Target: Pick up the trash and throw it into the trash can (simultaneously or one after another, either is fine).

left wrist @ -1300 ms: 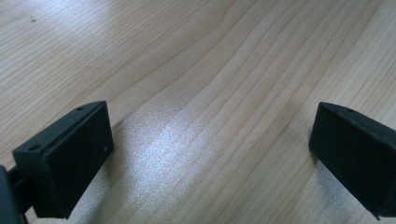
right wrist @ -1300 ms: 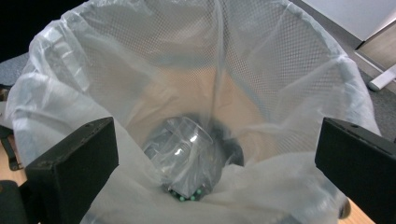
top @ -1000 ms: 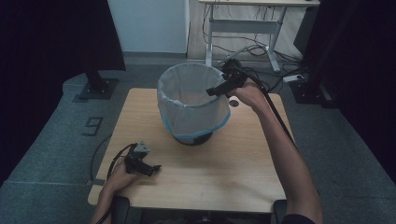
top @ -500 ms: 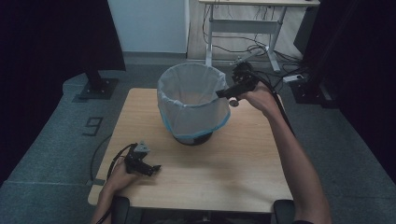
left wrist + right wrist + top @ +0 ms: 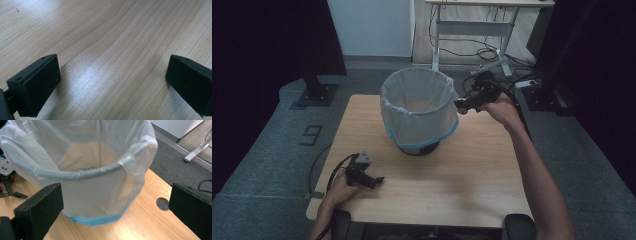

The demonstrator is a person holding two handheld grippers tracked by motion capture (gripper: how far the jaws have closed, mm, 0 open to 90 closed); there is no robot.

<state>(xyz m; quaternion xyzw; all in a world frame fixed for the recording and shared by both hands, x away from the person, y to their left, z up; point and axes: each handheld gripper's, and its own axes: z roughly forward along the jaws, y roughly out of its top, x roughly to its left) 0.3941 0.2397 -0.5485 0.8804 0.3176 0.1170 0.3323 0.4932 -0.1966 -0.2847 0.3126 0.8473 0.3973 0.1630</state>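
Grey carpet rings a light wooden table point(image 5: 472, 180), with dark curtains on both sides and a white desk frame beyond the far edge. On the table a bin point(image 5: 419, 112) lined with a clear bag that ends in a blue band stands near the middle of the far edge, and its rim takes up much of the room there. Bare wood stretches from the bin to the near edge and to the right edge. The right gripper point(image 5: 460, 105) is held in the air just beside the bin's right rim, close to the far right corner, at the end of a long outstretched forearm; its fingers point(image 5: 40, 212) are spread wide and hold nothing, and in the right gripper view they frame the bag's side, apart from it. The left gripper point(image 5: 374, 181) rests low near the near left corner, well apart from the bin, the hand behind it at the table's edge. Its fingers point(image 5: 37, 85) are also spread wide over bare wood, nothing between them.
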